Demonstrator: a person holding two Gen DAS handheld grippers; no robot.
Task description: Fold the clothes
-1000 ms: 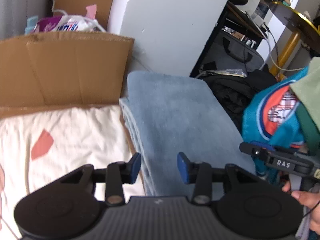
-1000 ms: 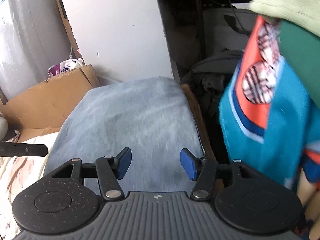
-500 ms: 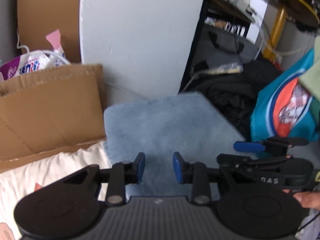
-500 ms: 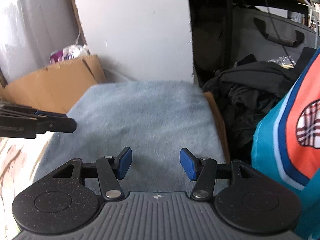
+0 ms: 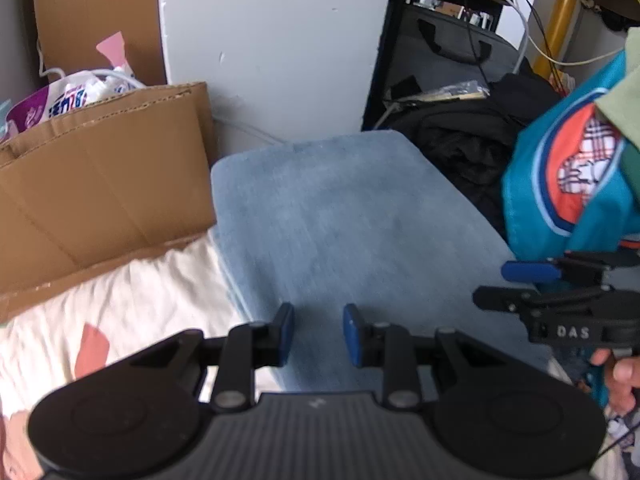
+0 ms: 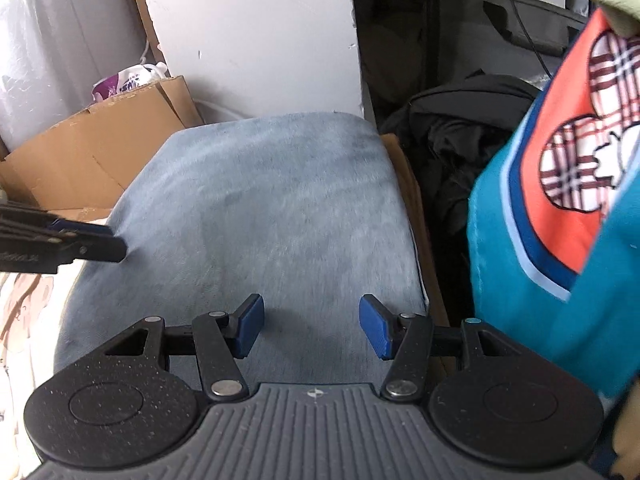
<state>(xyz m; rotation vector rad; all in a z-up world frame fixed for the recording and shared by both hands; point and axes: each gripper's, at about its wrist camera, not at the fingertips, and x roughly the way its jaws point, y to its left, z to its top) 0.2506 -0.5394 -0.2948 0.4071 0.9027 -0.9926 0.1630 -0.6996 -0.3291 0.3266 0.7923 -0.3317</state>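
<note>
A folded blue-grey fleece cloth (image 5: pixel 340 220) (image 6: pixel 272 208) lies flat below both grippers. My left gripper (image 5: pixel 318 334) hovers over its near left edge, jaws narrowly apart with nothing between them; its tips show as the left gripper (image 6: pixel 80 240) at the cloth's left side. My right gripper (image 6: pixel 312 326) stands open above the cloth's near end, holding nothing. The left wrist view shows the right gripper (image 5: pixel 508 285) at the cloth's right side. A teal garment (image 5: pixel 560 184) (image 6: pixel 560 200) with an orange and plaid patch hangs at the right.
A cream sheet (image 5: pixel 120 312) with pink patches lies left of the cloth. Behind it stands a brown cardboard flap (image 5: pixel 100 180) (image 6: pixel 80 160). A white panel (image 5: pixel 272 40) rises at the back. Black bags (image 5: pixel 472 140) (image 6: pixel 452 140) crowd the right. A hand (image 5: pixel 620 372) grips the right tool.
The left gripper's jaws have narrowed and it has shifted right, from the sheet's edge onto the blue cloth. The right gripper has come closer beside it. The teal garment looms larger.
</note>
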